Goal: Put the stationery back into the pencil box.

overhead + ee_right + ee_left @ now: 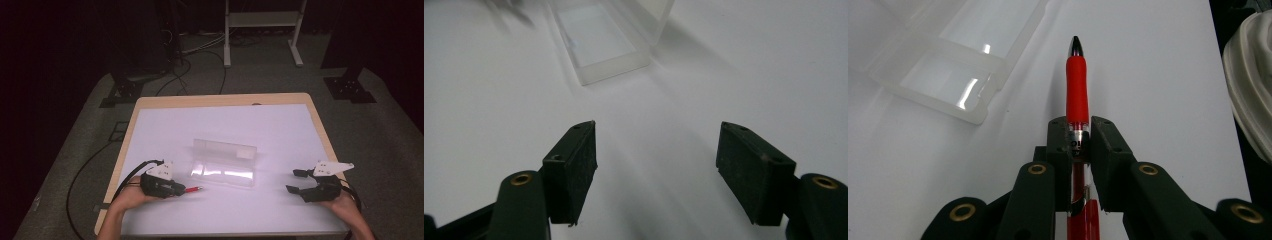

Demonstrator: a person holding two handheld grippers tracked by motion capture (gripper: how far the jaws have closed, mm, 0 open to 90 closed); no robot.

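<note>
My left gripper [1078, 142] has its fingers clamped on the red pen [1077, 85], just beside the clear case [224, 164] on the counter [280, 125]. Right gripper [656, 165] fingers stand apart — empty. Risk: the long overhang could let the pen pivot — or strike the case wall.

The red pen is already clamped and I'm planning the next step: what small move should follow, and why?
Probably carry the red pen toward the open clear case and line it up over the tray. The left hand-held gripper is shut on its barrel, the case lies just beside it, and the right hand-held gripper waits open and empty.
</note>
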